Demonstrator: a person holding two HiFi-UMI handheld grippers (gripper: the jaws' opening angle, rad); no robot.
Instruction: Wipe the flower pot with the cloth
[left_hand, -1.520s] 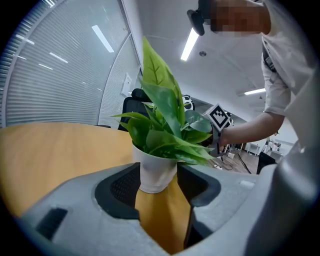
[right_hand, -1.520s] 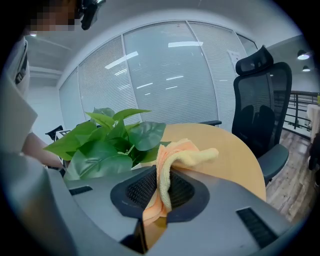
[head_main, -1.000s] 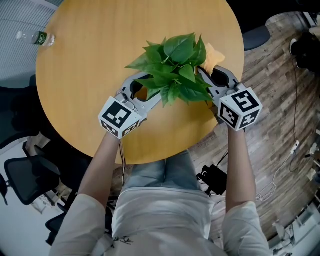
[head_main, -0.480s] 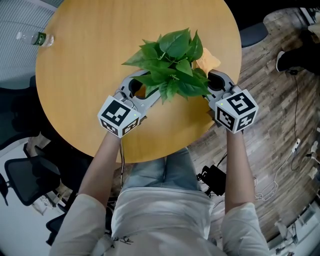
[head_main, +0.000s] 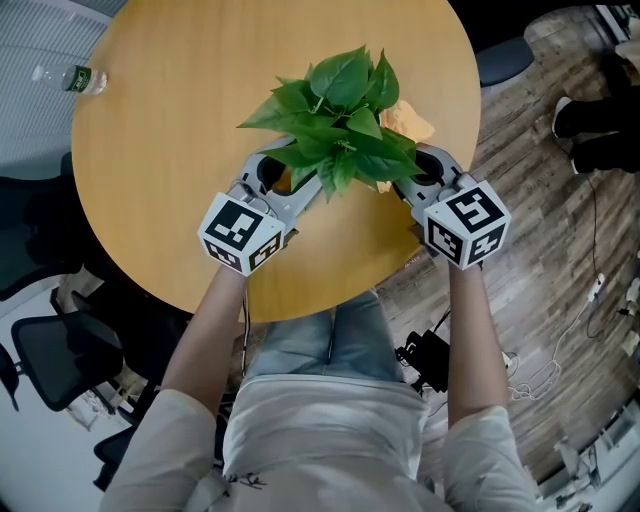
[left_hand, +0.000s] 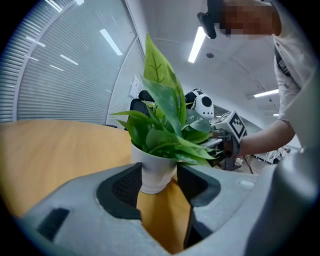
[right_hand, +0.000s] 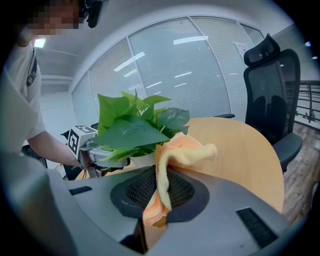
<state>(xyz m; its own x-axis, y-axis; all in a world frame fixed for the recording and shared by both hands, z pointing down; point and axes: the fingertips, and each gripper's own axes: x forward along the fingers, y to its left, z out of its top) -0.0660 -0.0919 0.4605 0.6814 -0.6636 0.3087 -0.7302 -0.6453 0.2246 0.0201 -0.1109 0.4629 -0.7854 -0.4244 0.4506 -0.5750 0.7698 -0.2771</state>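
Your left gripper (left_hand: 159, 185) has its 2 jaws closed around the flower pot (left_hand: 152, 165), 1 pad on each side of the white wall, low down near the base. The pot stands upright on the round table (head_main: 170, 150), so its long axis runs straight up, and the leaves (head_main: 340, 120) spread wide over it.

Your right gripper (right_hand: 155, 200) is clamped on the cloth (right_hand: 180, 150). The pinched part sits between the jaws, and the loose orange bunch folds forward past the tips.

In the head view, the pot sits under the leaves at about 10 o'clock from your right gripper's tips and at about 1 o'clock from your left. The 2 grippers flank it, left at its 7 o'clock and right at its 4 o'clock. The cloth bunch pokes out at the plant's 2 o'clock, just beside the foliage.

The wipe turns on that last relation. The pot wall lies to the left of the cloth, below the leaf canopy, and the leaves hide it, so the cloth may or may not be touching the wall. Judging from this, the right hand is the wiping hand and the left is the steadying 1. The cloth needs to go in low and leftward, under the leaves, to meet the upright wall.
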